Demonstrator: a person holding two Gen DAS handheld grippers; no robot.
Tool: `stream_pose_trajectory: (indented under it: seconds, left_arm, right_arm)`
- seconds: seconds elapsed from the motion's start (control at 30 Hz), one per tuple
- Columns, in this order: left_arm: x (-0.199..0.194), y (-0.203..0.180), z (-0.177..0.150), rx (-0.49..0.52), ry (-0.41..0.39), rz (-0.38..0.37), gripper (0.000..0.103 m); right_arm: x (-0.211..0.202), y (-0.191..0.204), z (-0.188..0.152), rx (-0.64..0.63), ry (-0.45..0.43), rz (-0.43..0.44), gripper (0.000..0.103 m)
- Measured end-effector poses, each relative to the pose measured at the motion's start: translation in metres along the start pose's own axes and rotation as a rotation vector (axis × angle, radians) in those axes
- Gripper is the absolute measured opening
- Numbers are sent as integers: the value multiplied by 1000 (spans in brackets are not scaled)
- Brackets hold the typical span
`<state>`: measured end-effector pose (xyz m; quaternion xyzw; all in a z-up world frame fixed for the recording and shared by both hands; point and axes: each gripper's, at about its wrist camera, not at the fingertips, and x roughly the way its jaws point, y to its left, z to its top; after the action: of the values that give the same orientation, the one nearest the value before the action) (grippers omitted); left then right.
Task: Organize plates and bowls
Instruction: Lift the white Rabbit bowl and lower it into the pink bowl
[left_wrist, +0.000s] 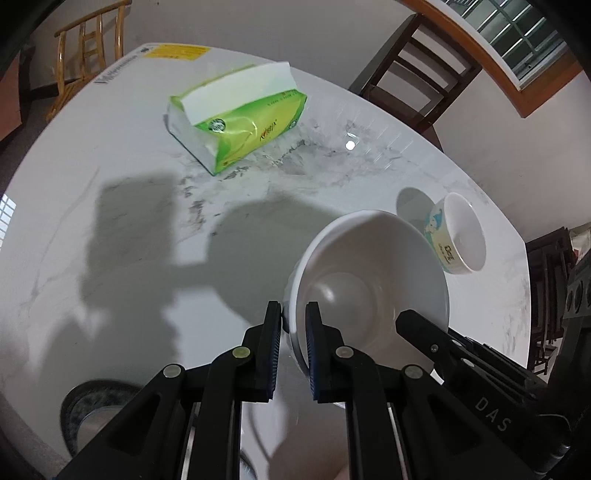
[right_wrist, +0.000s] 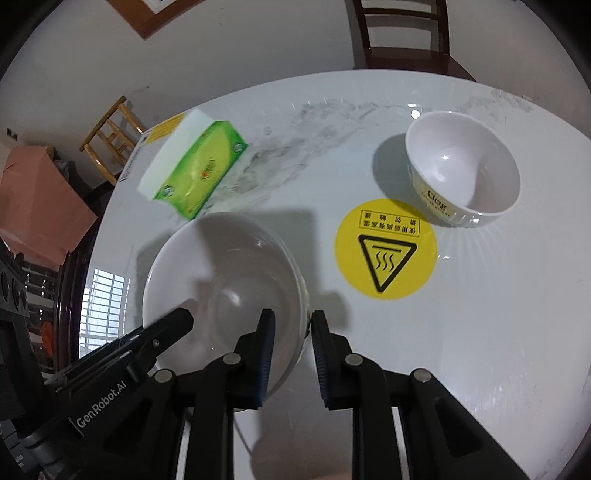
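Both grippers (left_wrist: 293, 314) (right_wrist: 293, 325) clamp white bowl (left_wrist: 369, 280) — mouth tilted toward cameras.

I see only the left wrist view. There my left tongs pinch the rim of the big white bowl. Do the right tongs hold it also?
Observer: Yes. The right tongs pinch the opposite rim of the large white round bowl, one finger inside and one outside.
Operator: What lies near the small bowl?
Observer: The small white printed bowl stands upright on the marble table, beside a round yellow heat-warning sticker that your view does not show.
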<state>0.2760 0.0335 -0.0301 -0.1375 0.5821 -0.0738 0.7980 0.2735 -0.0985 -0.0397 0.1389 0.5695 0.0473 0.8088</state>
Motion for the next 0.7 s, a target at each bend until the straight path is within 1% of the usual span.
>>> stream_pose_trajectory:
  seconds: [0.2,0.27,0.43,0.57,0.7]
  left_arm:
    - [-35,0,-18,15,-30,14,10]
    - [-47,-3,-27,33,-38,25,10]
    - [-73,-9,-54,53,-45,21,11]
    - [-84,-17,-79,74,-34,14,11]
    - [-90,-30,-109,105,-9,-10,11]
  right_arm:
    - [-32,14,-24,-32,-25,10,21]
    - [-43,18,-32,-45,-37,9,21]
    - [-76,22,-58,-80,-61,0,21]
    - [-101,19,-83,-101,-77,-14,21]
    - [-121,7,-113,-109,-90,-34,21]
